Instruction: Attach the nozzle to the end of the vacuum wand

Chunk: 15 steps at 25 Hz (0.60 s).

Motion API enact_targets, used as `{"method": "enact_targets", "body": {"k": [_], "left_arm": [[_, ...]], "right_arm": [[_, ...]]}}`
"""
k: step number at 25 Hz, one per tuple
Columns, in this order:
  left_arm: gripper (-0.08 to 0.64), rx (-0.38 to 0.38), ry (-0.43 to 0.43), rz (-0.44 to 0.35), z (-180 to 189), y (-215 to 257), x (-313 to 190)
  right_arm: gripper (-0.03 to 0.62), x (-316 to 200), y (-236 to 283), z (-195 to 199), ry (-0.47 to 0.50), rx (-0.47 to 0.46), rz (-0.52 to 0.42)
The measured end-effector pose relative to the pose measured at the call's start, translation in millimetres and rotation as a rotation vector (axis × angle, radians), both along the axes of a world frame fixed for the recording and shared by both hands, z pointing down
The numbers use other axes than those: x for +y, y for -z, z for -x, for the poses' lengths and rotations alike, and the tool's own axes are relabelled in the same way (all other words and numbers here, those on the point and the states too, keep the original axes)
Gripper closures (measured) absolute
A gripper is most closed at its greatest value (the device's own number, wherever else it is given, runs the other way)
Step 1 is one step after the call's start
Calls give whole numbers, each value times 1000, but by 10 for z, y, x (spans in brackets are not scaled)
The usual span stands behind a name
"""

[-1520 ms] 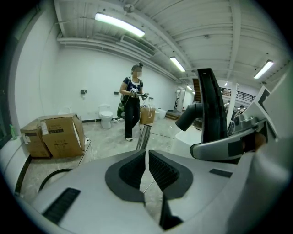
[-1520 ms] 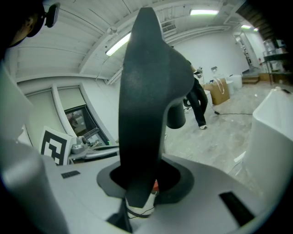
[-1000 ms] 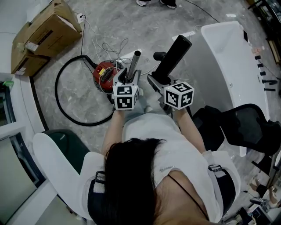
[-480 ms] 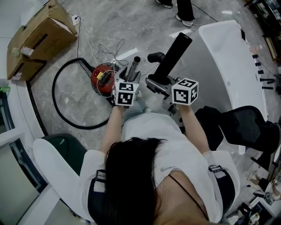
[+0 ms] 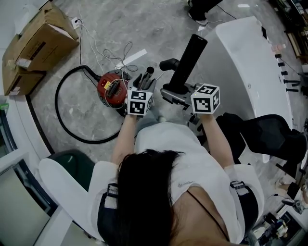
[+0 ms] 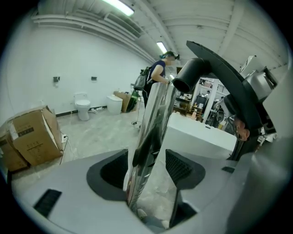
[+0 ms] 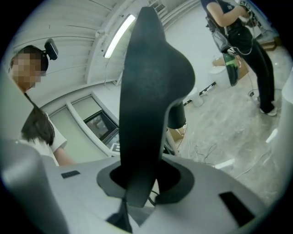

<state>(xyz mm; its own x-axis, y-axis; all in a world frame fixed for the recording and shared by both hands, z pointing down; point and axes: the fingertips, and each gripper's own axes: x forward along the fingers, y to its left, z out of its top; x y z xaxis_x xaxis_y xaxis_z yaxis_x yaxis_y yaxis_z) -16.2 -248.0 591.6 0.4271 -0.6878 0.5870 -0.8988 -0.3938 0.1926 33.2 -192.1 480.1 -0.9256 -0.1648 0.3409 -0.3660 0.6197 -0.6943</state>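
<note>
The left hand-held gripper (image 6: 149, 167) has just been opening its jaws wide, so the vacuum wand (image 6: 153, 132) standing loose between them could tip away from the nearby nozzle (image 7: 146, 91) clamped in the right hand-held gripper (image 7: 144, 178), spoiling their alignment.

You have a grey marbled floor (image 5: 91, 24) ahead of your left gripper (image 5: 143, 81), with cardboard boxes (image 5: 33, 41) well off to its left. Right of your right gripper (image 5: 177, 93) stands a white bathtub (image 5: 250, 62). Far ahead are white walls (image 6: 55, 50), a toilet (image 6: 82, 106) and ceiling strip lights (image 6: 118, 5).
</note>
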Motion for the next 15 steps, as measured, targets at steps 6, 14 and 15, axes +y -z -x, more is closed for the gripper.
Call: {"method": "enact_targets", "body": {"k": [6, 14, 15], "left_arm": [[318, -7, -12, -16, -2, -97, -108], [354, -49, -50, -52, -30, -128, -193], [369, -48, -53, -59, -39, -122, -196]], "right_arm": [[485, -57, -25, 52, 23, 5, 15], [485, -61, -72, 85, 106, 49, 24], [485, -62, -69, 84, 113, 51, 28]]}}
